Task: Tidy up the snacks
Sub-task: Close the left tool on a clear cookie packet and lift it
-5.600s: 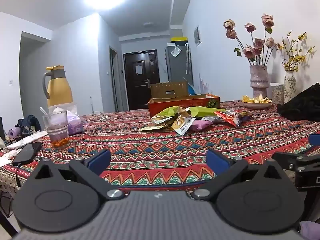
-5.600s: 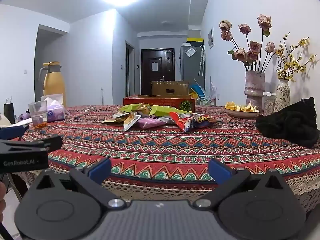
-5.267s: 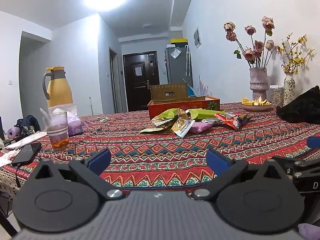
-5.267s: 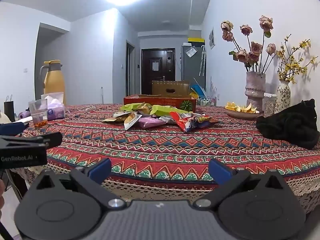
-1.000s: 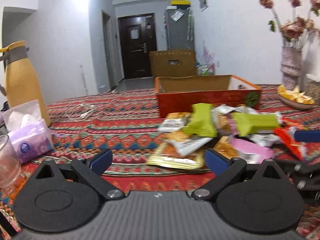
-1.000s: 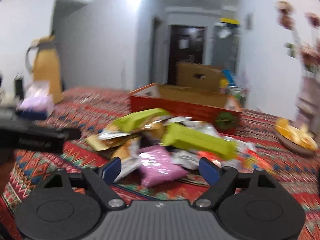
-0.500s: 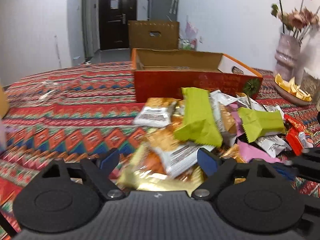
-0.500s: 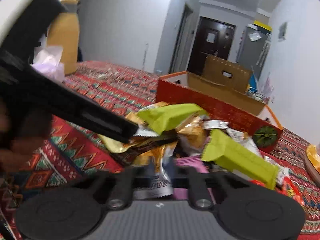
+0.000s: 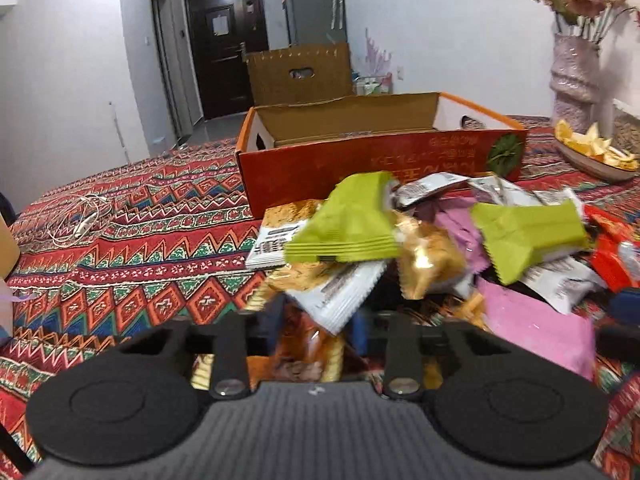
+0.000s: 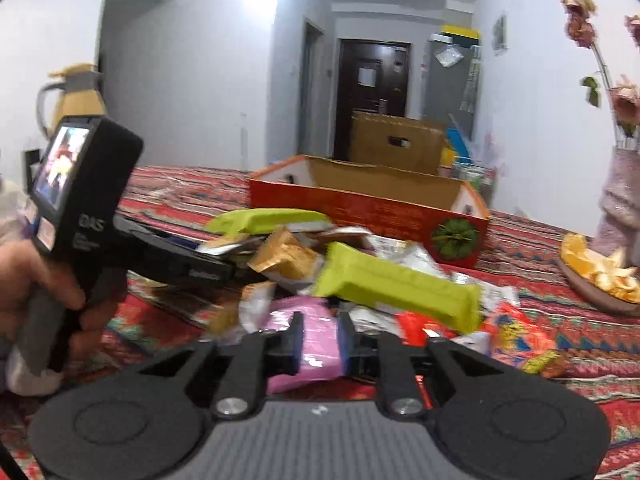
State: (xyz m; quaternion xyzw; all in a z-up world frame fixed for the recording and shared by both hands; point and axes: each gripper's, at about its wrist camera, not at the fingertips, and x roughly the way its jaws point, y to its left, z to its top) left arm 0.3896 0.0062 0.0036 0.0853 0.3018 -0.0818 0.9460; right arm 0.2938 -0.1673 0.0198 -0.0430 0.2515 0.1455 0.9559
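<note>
Left wrist view: left gripper (image 9: 320, 326), wide before, was closing on an orange packet (image 9: 308, 354); right gripper (image 10: 319, 340), jaws easing open, pinched a pink packet (image 10: 316, 344); first picks begun.

Snack pile (image 9: 420, 240) before box (image 9: 360, 160)

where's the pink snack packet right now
In the right wrist view, the pink snack packet sits low centre between the right claw's pads, just in front of the green bar.
</note>
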